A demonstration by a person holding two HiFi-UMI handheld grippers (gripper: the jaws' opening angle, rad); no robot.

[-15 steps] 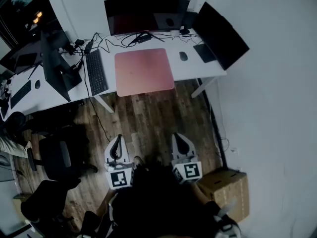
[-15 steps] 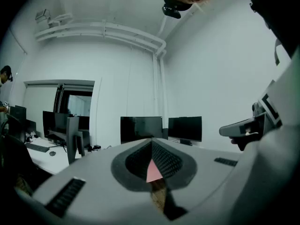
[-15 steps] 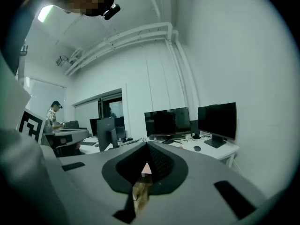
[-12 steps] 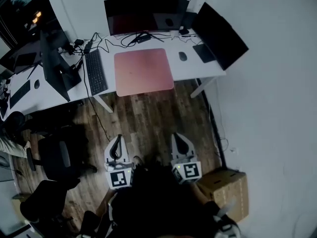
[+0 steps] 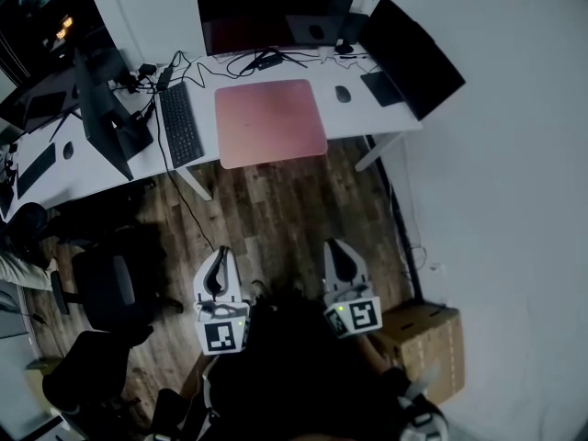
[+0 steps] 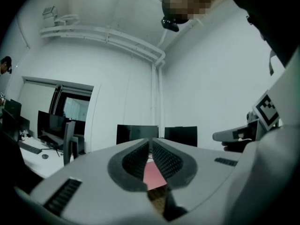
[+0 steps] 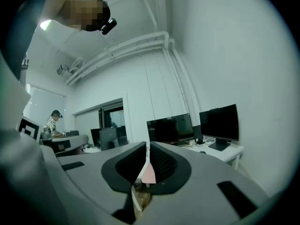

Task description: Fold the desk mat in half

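Head view, left to right.

- Side desk (image 5: pixel 55 168): white, set at an angle to the main surface, carrying a dark monitor (image 5: pixel 96 118).
- Office chair (image 5: pixel 110 283): black, on the wooden floor (image 5: pixel 276 214), well apart from the desk mat.
- Keyboard (image 5: pixel 179 122): black, lying on the white surface (image 5: pixel 354 122) just left of the mat, its long side running along the mat's left edge.
- Cables (image 5: pixel 230 65): black, looped behind the keyboard and the mat.
- Left hand-held gripper (image 5: pixel 220 255): held level over the floor, near the person's body and well short of the surface. In the left gripper view its jaws (image 6: pixel 151 142) are closed tip to tip with nothing gripped. The mat shows only as a pink patch far beyond them.
- Desk mat (image 5: pixel 271 122): pink, roughly square, lying flat and unfolded on the surface. Its near edge is at the front edge of the surface, and it lies between the keyboard and the mouse.
- Wide monitor (image 5: pixel 276 15): dark screen, standing behind the mat.
- Right hand-held gripper (image 5: pixel 334 248): level, beside the left one and apart from it, well away from the mat. In the right gripper view its jaws (image 7: pixel 146 150) are closed and empty.
- Mouse (image 5: pixel 343 93): dark, just right of the mat.
- Second monitor (image 5: pixel 409 53): dark, angled at the right end of the surface.
- Cardboard box (image 5: pixel 421 340): on the floor at the wall, just right of the right hand-held gripper.
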